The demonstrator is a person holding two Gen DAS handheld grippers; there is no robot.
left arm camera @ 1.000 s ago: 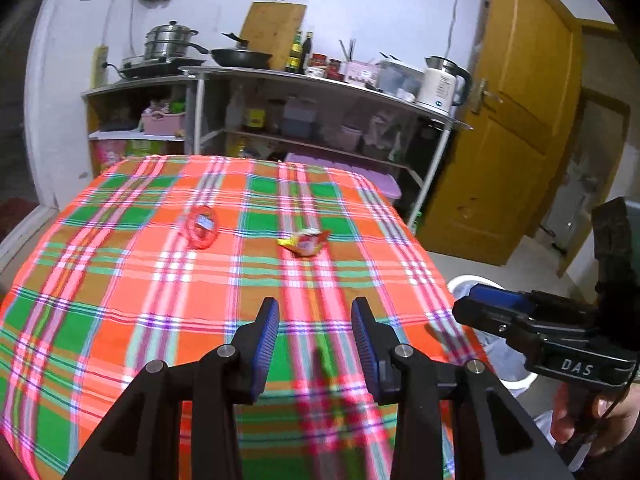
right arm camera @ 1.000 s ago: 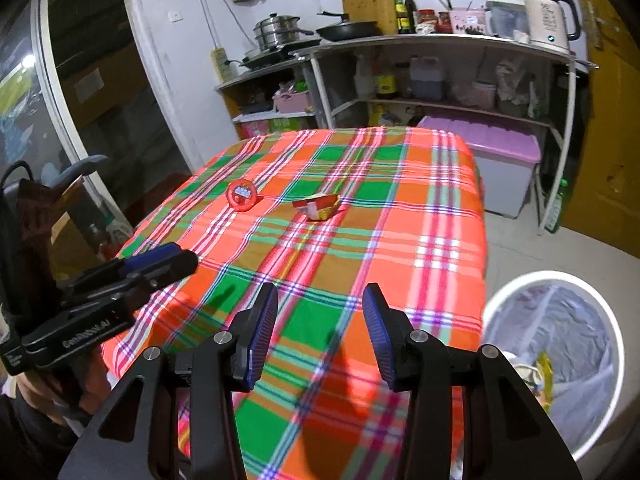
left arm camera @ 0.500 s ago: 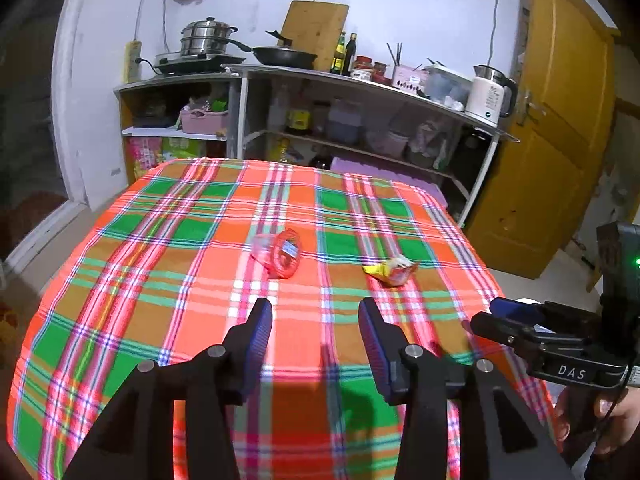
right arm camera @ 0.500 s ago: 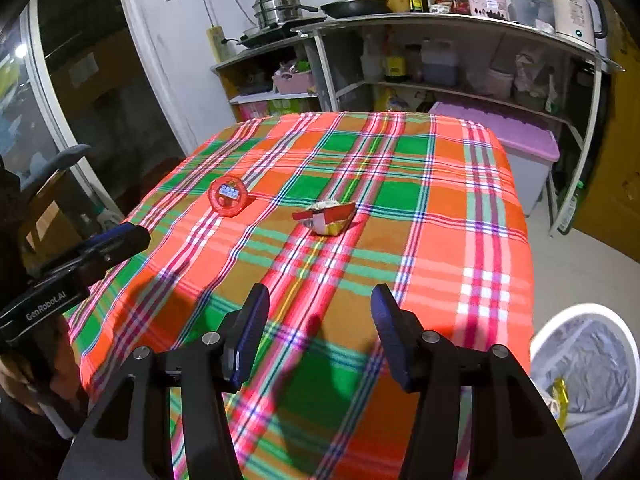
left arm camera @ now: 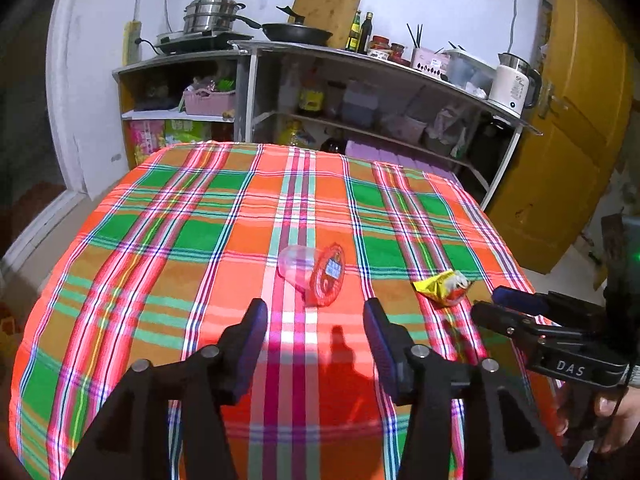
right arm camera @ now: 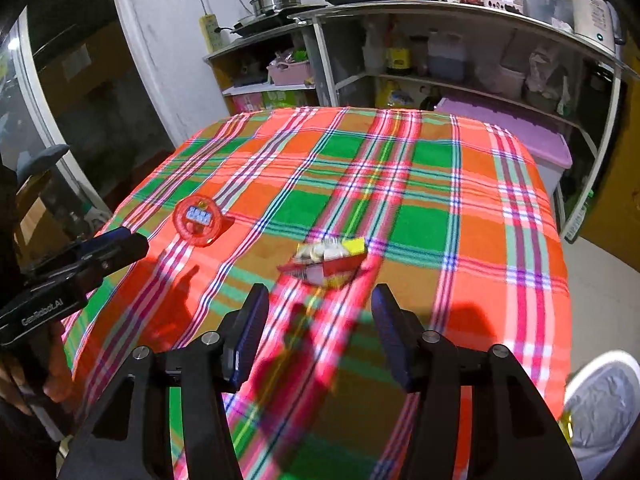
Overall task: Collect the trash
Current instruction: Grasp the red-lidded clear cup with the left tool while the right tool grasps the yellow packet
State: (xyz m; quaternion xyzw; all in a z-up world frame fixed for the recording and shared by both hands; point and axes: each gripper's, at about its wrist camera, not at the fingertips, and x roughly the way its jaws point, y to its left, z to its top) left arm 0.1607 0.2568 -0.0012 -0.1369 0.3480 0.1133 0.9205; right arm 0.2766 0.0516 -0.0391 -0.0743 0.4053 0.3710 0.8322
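Left gripper [left arm camera: 316, 338] wide open, empty; plastic cup [left arm camera: 314, 274] lies frame-centre just beyond its tips. Right gripper [right arm camera: 318, 330] equally open, empty, facing wrapper [right arm camera: 330, 262]. Advise straddling each item squarely before closing.

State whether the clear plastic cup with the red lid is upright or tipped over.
Tipped over. The cup lies on its side on the tablecloth, red lid facing sideways.
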